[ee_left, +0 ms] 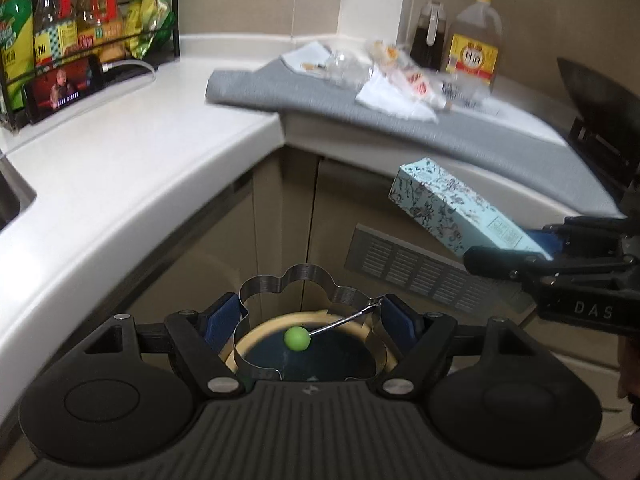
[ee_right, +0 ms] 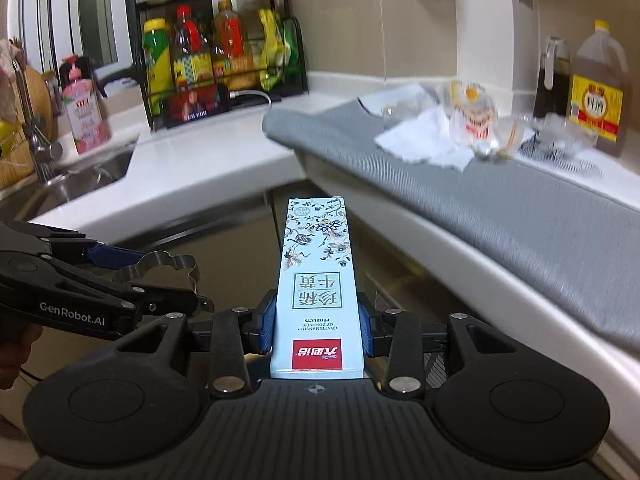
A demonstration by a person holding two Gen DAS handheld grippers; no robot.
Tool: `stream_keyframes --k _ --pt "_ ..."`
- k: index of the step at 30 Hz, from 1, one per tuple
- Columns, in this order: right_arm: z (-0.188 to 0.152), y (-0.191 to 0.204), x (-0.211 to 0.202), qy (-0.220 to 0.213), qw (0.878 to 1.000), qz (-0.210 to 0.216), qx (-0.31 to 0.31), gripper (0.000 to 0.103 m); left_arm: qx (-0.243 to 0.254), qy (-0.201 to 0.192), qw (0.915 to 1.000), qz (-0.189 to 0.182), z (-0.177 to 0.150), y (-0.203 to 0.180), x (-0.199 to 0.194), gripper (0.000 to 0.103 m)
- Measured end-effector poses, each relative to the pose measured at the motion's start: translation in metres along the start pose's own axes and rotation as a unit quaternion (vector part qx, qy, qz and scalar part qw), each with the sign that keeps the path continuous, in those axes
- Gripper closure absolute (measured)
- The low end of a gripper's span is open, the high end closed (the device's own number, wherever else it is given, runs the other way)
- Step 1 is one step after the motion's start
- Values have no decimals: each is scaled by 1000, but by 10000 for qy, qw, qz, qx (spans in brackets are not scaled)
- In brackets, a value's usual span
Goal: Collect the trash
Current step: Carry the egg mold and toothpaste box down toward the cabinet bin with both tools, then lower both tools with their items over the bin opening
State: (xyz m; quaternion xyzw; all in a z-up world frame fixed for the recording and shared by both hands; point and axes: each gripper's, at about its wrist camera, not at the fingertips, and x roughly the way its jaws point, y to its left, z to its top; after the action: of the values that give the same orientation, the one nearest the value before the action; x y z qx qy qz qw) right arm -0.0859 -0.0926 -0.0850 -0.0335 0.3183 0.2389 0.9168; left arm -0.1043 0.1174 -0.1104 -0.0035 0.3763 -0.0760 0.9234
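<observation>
1. my left claw (ee_left: 312, 312) is clamped on a flower-shaped metal ring (ee_left: 308, 300), blue pads pressing its two sides; a thin wire with a green ball (ee_left: 297, 338) on it hangs off the ring.
2. straight below that ring i see the round open mouth of a bin (ee_left: 304, 356), dark inside with a pale rim. i judge the ring is about ready to be dropped in.
3. my right claw (ee_right: 318, 320) is closed on a long pale-blue floral carton (ee_right: 316, 280), gripped near its red-labelled end, the rest pointing forward out over the cupboard fronts below the worktop (ee_right: 224, 152).
4. from the left camera the carton sits off to the right of the bin and above it, not yet over the opening.
5. so two pieces are in hand but neither is in the bin yet, as far as i can see.
6. left to do: a heap of trash remains on the grey mat (ee_right: 500, 216) on the worktop, including white tissue (ee_right: 424, 144), a crumpled clear wrapper (ee_right: 472, 116) with red print, and some small bits i cannot make out.
7. the oil jug (ee_right: 598, 92) and dark bottle (ee_right: 554, 80) behind the heap look like kitchen stock, not trash.
</observation>
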Motion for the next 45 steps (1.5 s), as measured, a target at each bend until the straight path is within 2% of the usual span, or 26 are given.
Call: stream_keyframes --k 8,21,27,40,45 --pt "-12 1 20 396 9992 12 -47 62 -118 381 9991 173 -11 7 21 21" --pt "-24 2 48 907 9958 100 -61 62 -291 821 9961 160 -20 18 47 21" --pt "-28 0 66 1071 9942 112 -35 62 -146 954 9950 246 -22 14 60 21" --pt "-33 3 105 1374 9901 168 -213 62 13 1098 9938 181 -24 11 79 21" --pt "-40 0 119 1595 9869 221 -133 62 -10 1289 9916 132 -26 13 91 21"
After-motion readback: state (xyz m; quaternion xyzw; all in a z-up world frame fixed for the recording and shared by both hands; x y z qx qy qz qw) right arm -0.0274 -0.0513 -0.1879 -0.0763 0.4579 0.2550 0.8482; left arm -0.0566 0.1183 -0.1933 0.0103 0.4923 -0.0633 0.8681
